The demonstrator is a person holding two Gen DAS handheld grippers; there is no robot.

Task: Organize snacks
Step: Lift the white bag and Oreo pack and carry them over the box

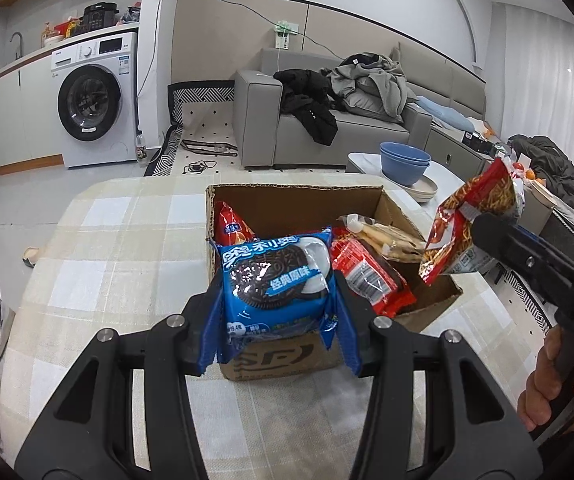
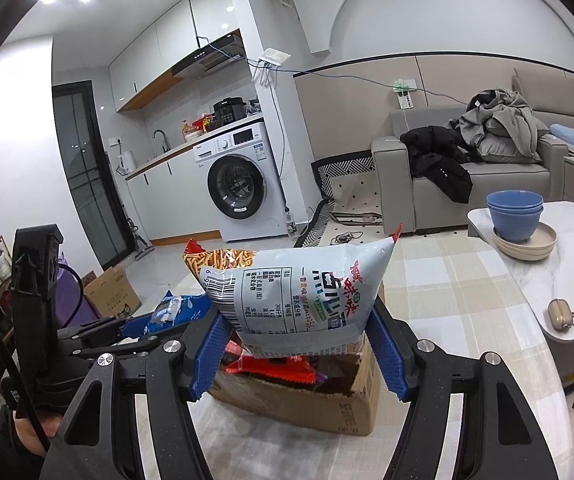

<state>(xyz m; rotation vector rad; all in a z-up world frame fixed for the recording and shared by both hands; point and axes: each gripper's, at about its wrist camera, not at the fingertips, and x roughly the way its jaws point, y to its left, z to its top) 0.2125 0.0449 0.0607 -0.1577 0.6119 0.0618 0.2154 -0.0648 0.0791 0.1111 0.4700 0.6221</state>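
Note:
An open cardboard box stands on the checked tablecloth and holds several snack packs, among them a red pack and a pack of sticks. My left gripper is shut on a blue Oreo pack and holds it over the box's near edge. My right gripper is shut on a red and white noodle-snack bag, held above the box. The bag also shows in the left wrist view. The Oreo pack's edge shows in the right wrist view.
A low marble table to the right carries stacked blue bowls on plates and a small earbud case. A grey sofa with clothes and a washing machine stand behind. Another cardboard box sits on the floor.

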